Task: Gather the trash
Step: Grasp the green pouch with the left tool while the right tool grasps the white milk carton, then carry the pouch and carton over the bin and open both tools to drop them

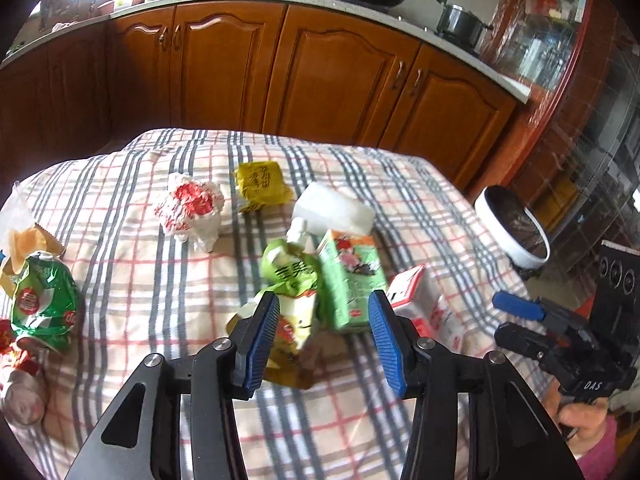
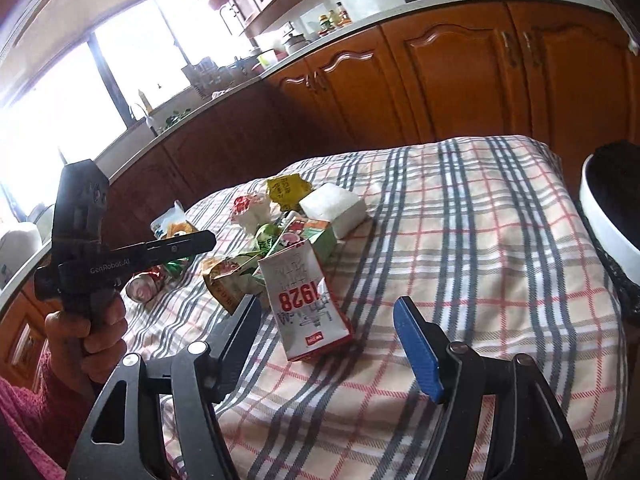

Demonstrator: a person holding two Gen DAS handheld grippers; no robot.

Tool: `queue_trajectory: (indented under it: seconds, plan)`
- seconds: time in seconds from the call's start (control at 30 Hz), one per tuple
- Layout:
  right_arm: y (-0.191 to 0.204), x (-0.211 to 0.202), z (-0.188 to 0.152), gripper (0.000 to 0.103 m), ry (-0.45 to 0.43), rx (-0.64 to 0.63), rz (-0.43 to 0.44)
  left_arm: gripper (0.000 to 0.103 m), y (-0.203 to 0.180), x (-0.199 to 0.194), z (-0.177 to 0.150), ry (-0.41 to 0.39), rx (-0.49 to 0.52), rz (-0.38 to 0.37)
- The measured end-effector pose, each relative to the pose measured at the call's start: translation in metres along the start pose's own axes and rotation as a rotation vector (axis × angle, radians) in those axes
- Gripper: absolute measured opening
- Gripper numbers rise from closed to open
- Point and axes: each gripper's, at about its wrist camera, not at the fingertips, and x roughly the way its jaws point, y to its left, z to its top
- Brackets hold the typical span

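Observation:
Trash lies on a plaid tablecloth. My left gripper is open and empty, just short of a green drink carton, a green pouch and a yellow wrapper. A red-and-white carton lies to their right; in the right wrist view this carton sits just ahead of my open, empty right gripper. A white foam block, a yellow packet, a crumpled red-and-white wrapper, a green bag and a can lie around.
A white bin with a dark liner stands off the table's right edge; it also shows in the right wrist view. Wooden cabinets under a worktop run behind the table. A glass-fronted cupboard stands on the right.

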Motion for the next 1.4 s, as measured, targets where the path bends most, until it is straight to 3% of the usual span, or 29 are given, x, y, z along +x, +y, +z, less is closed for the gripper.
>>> queue_trajectory:
  seconds: [0.23, 0.5, 0.53, 0.57, 0.63, 0.83, 1.1, 1.4]
  plan:
    - [0.011, 0.040, 0.001, 0.071, 0.084, -0.075, -0.008, 0.049, -0.004, 0.027, 0.004, 0.065, 0.117, 0.051]
    - [0.015, 0.067, -0.001, 0.070, 0.147, -0.116, -0.023, 0.049, 0.001, 0.060, 0.006, 0.106, 0.155, 0.102]
    - [0.015, 0.069, 0.000, 0.067, 0.155, -0.118, -0.027, 0.048, 0.003, 0.065, 0.005, 0.114, 0.156, 0.106]
    - [0.015, 0.071, -0.001, 0.055, 0.160, -0.121, -0.035, 0.046, 0.004, 0.069, 0.005, 0.113, 0.153, 0.109]
    - [0.013, 0.073, -0.002, 0.055, 0.166, -0.114, -0.042, 0.040, 0.005, 0.070, 0.004, 0.093, 0.153, 0.088]
    - [0.008, 0.061, 0.000, 0.049, 0.130, -0.085, -0.043, 0.021, 0.002, 0.063, 0.002, 0.043, 0.156, 0.083]
    - [0.005, 0.031, 0.005, 0.046, 0.057, -0.050, -0.032, 0.017, -0.002, 0.031, -0.004, -0.037, 0.126, 0.070]
    - [-0.020, -0.008, 0.008, 0.046, -0.019, 0.036, -0.048, 0.016, -0.031, 0.004, 0.001, -0.105, 0.143, -0.016]
